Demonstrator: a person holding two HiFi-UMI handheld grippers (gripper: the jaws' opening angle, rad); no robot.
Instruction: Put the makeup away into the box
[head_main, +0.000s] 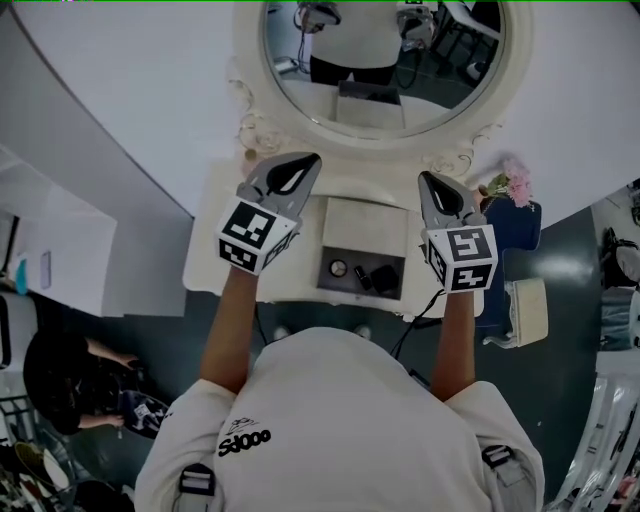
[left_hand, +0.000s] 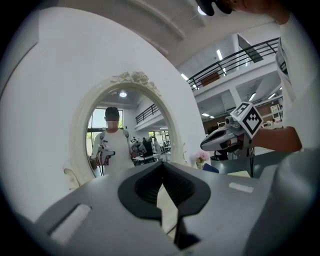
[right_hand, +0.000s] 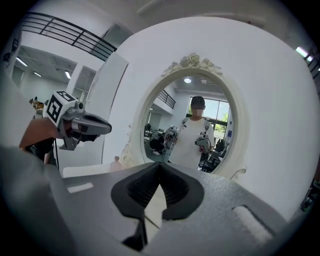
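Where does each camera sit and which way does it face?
Head view: on the person's head, facing steeply down at the open box and mirror; torso, forearms, left gripper, right gripper show.
Left gripper view: on that gripper, facing the mirror past its shut jaws; the right gripper shows.
Right gripper view: likewise, shut jaws, left gripper showing.
Shared: both gripper views catch the person's reflection.

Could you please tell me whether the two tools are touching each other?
Apart. The head view shows the left tool and the right tool on either side of the box, with a clear gap between them.
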